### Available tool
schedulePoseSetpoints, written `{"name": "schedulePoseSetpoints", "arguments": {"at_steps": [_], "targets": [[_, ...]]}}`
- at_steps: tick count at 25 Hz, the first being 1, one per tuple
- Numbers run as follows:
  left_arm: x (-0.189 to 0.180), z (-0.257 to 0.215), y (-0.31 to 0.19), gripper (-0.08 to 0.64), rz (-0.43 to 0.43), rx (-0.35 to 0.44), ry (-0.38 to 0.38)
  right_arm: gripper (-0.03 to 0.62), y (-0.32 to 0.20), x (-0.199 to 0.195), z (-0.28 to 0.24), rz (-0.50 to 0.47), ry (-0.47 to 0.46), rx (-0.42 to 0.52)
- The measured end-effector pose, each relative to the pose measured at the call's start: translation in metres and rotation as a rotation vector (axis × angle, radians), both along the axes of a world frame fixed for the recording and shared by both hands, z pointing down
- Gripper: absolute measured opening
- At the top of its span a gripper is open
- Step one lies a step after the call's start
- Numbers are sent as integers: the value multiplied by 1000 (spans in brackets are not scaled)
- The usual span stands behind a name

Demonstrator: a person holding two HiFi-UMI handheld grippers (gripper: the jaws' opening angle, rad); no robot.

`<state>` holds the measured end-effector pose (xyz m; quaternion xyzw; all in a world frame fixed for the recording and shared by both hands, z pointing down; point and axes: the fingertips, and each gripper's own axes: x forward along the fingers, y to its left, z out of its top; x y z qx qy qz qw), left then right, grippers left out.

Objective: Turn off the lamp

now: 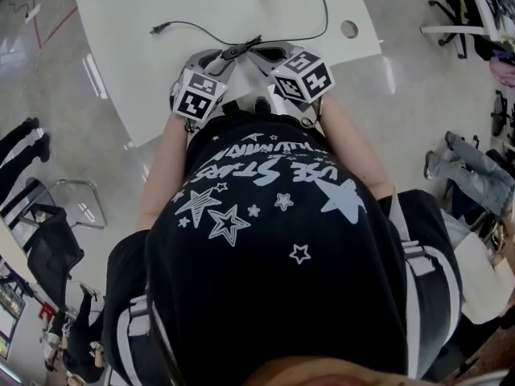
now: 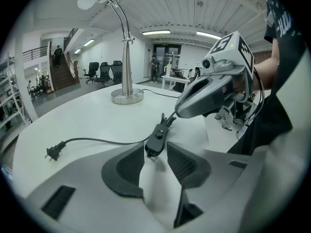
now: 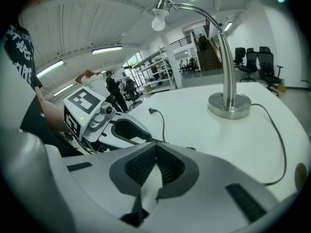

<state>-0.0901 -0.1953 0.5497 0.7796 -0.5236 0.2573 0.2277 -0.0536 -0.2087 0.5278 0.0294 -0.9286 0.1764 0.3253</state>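
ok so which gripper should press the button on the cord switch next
Right, probably. The left gripper clamps the inline switch, button facing up, so it can't press. The right gripper, jaws shut and empty, sits just beyond the switch.

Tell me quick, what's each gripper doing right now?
Left gripper: closed on the lamp cord's inline switch.
Right gripper: closed, holding nothing.
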Motion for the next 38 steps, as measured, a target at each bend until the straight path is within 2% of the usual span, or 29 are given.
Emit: {"name": "schedulePoseSetpoints", "arguments": {"at_steps": [11, 17, 20, 24, 30, 38], "targets": [[25, -47, 15, 140, -162, 87, -3, 6, 1, 48, -14, -24, -75, -19], [29, -87, 21, 140, -272, 207, -40, 6, -3, 48, -25, -58, -150, -34], [34, -101, 23, 140, -295, 248, -25, 6, -8, 49, -31, -42, -178, -32], [35, -111, 27, 140, -288, 274, -16, 6, -9, 52, -38, 3, -206, -40], [21, -119, 36, 138, -276, 311, 43, 6, -3, 50, -42, 69, -209, -20], [-14, -130, 70, 138, -174, 333, 79, 6, 26, 29, -59, 210, -227, 14]]}}
